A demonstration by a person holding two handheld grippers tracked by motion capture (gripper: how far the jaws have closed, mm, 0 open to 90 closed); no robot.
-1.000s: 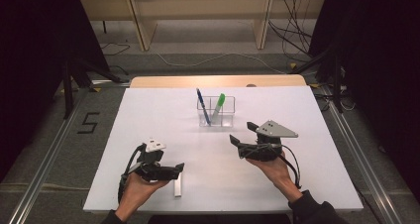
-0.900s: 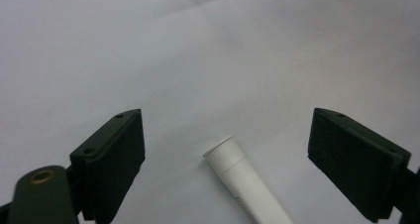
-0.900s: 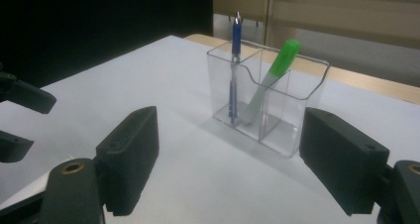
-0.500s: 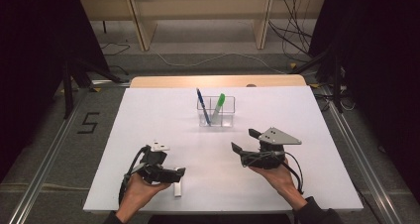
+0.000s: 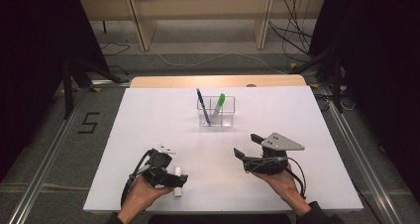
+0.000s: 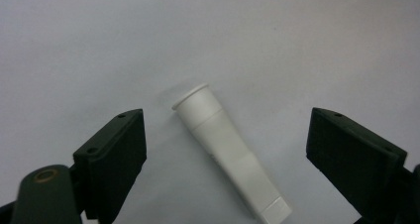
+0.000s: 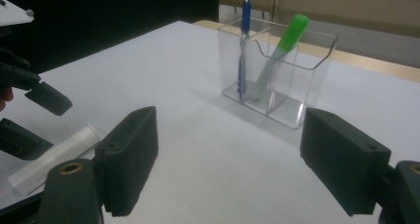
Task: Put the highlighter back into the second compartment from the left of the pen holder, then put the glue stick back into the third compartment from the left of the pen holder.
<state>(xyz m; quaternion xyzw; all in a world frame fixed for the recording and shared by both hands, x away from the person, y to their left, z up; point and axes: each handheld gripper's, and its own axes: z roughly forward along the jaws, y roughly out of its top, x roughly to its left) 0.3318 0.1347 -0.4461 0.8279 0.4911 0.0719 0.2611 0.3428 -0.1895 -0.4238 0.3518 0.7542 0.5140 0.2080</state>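
High view: The white marker [image 5: 178,182] lies flat on the white table [image 5: 148,135], near the front edge on the person's left side. The left gripper [image 5: 174,180] sits directly over it, held low by the left hand [image 5: 141,194]. The marker's long axis runs roughly from the front edge towards the far side of the table. The right gripper [image 5: 247,147] is held well apart to the right, pointing towards the clear holder [image 5: 216,116], which stands near the table centre and carries a blue pen [image 5: 203,106] and a green marker [image 5: 217,107]. The left gripper is plainly the nearer one to the white marker.

Left gripper view: The fingers [image 6: 114,162] stand wide apart, one on each side of the white marker [image 6: 230,162], touching nothing. The marker lies between them on the table, its long axis slanted against the line that joins the fingers, with the flared end farther from the camera and the square end nearer. The marker sits closer to the left finger than to the right. Judgement: closing now would catch the barrel across its width; a small turn of the hand would square the grip.

Right gripper view: The fingers [image 7: 130,159] are spread and empty. The holder [image 7: 277,80] stands ahead between them, with the blue pen [image 7: 243,45] upright and the green marker [image 7: 280,50] leaning. The white marker [image 7: 54,157] lies far to the left, beside the left gripper [image 7: 29,112].
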